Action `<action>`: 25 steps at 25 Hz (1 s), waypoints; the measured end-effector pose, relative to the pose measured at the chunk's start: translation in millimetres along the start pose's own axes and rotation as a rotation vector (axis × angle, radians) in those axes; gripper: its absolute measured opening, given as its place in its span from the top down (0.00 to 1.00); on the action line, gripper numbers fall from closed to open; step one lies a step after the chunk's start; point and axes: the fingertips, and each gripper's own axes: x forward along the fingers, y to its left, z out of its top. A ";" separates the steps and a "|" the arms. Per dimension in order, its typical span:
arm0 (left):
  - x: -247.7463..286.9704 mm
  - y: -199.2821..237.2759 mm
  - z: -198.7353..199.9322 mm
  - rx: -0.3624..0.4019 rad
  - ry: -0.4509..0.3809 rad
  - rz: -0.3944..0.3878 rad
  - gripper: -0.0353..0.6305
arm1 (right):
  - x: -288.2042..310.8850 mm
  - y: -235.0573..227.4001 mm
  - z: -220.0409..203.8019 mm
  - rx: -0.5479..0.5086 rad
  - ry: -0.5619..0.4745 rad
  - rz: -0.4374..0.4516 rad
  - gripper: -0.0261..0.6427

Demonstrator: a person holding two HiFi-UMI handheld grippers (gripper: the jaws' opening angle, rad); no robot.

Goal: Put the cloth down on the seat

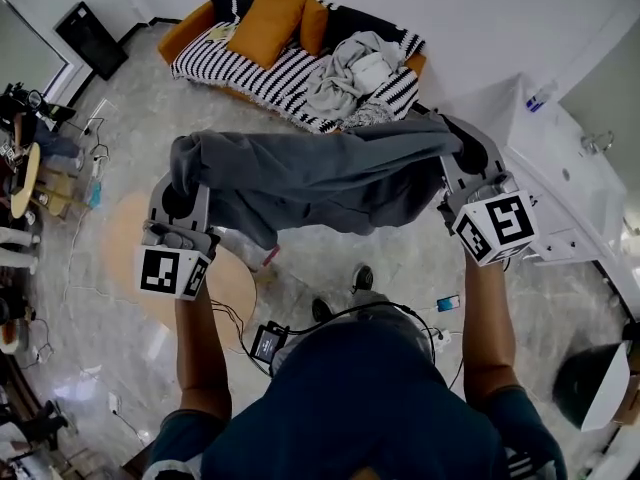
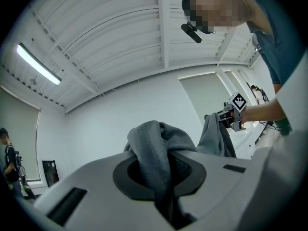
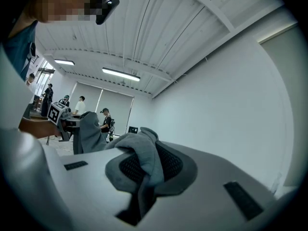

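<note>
A grey cloth (image 1: 310, 173) hangs stretched between my two grippers, above the floor and short of the sofa seat (image 1: 270, 73). My left gripper (image 1: 185, 190) is shut on the cloth's left end, which bunches out of its jaws (image 2: 155, 153). My right gripper (image 1: 452, 148) is shut on the right end, with a fold of cloth (image 3: 144, 160) between the pads. Each gripper view shows the other gripper holding its end: the right gripper (image 2: 230, 115) and the left gripper (image 3: 65, 115). The fingertips are hidden under the cloth.
The sofa has a black-and-white striped cover, orange cushions (image 1: 268, 23) and a pile of pale clothes (image 1: 355, 73). A white counter (image 1: 560, 158) stands on the right. A round wooden table (image 1: 228, 278) is on the left, with cables on the floor. A person in a cap (image 1: 600, 383) stands at lower right.
</note>
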 end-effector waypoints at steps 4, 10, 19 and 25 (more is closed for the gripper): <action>34.6 6.4 -13.9 0.014 0.024 0.033 0.89 | 31.2 -30.2 -17.9 0.017 -0.013 0.031 0.91; 88.9 15.3 -22.1 0.041 0.052 0.078 0.89 | 79.6 -77.8 -34.3 0.044 -0.036 0.088 0.91; 151.2 37.4 -33.6 0.041 0.066 0.133 0.89 | 146.4 -124.4 -46.3 0.049 -0.045 0.148 0.91; 183.4 84.2 -49.6 0.035 0.059 0.131 0.89 | 202.8 -132.5 -49.1 0.046 -0.035 0.133 0.91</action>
